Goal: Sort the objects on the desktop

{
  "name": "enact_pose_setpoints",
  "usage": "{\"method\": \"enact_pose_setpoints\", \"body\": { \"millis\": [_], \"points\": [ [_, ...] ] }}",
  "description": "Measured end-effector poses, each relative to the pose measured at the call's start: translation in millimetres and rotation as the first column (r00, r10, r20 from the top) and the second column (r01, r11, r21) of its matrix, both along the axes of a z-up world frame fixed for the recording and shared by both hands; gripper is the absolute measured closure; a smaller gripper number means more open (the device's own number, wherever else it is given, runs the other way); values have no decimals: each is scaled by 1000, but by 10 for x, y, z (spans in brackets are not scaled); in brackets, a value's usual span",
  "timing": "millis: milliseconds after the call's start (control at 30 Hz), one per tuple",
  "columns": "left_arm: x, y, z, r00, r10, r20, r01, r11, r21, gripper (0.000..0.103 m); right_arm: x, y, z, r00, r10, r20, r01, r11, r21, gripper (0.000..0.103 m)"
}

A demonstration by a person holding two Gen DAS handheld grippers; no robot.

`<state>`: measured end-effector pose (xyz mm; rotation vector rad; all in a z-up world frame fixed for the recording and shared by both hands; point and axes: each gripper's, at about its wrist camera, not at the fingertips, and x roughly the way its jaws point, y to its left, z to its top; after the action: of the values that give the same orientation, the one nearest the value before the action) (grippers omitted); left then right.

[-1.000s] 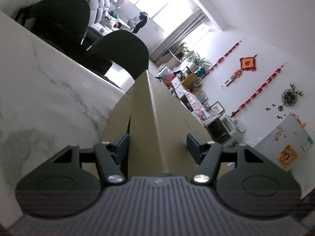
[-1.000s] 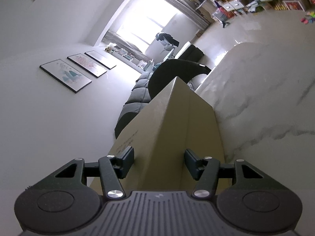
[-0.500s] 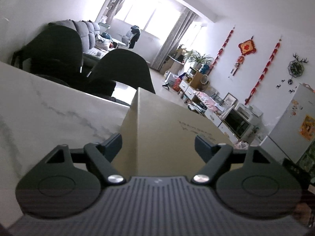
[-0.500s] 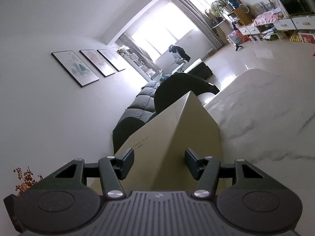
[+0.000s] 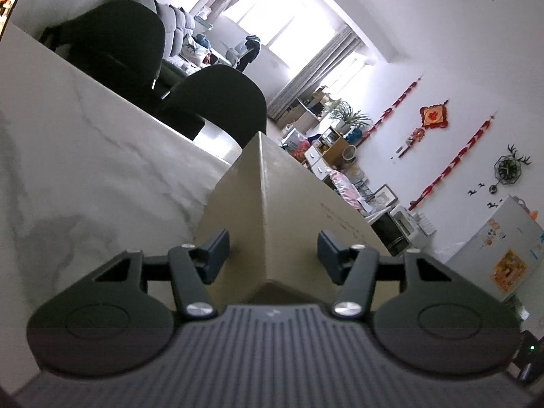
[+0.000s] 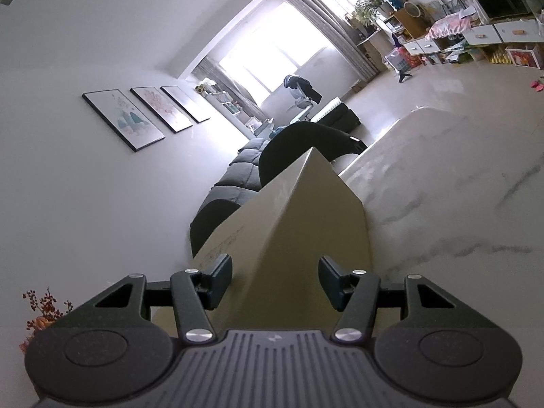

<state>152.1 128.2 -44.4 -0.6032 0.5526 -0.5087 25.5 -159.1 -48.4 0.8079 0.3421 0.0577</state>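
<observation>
Cardboard box (image 5: 289, 210) corner edges sit between both tools' fingers

Bright window (image 5: 272, 23) glare, backlit foreground dim, fisheye edges warped.

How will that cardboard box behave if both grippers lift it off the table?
The cardboard box looks stiff: its faces are flat and its edges crisp. Its smooth sides could slip between the fingers. With the left gripper and right gripper each straddling a corner edge, it may twist if they lift unevenly.
</observation>
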Motion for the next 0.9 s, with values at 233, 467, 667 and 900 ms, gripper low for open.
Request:
{"method": "enact_pose_setpoints", "body": {
  "millis": [233, 467, 667, 900],
  "points": [
    [21, 19, -99, 1000, 0, -28, 0, 1000, -1, 46, 11, -34, -133, 1000, 4, -22, -3, 1000, 30, 42],
    [3, 30, -199, 999, 5, -38, -5, 1000, -5, 41, 51, 1, -182, 999, 0, -42, -1, 1000, -14, 37],
    [-3, 32, -174, 999, 7, -38, -7, 1000, 0, 44, 56, 62, -161, 999, -12, -41, 10, 999, -49, 37],
    [166, -57, -18, 1000, 8, -11, -6, 995, 96, 51, 245, 48, 18, 999, -35, -11, 33, 994, -107, 47]
  ]
}}
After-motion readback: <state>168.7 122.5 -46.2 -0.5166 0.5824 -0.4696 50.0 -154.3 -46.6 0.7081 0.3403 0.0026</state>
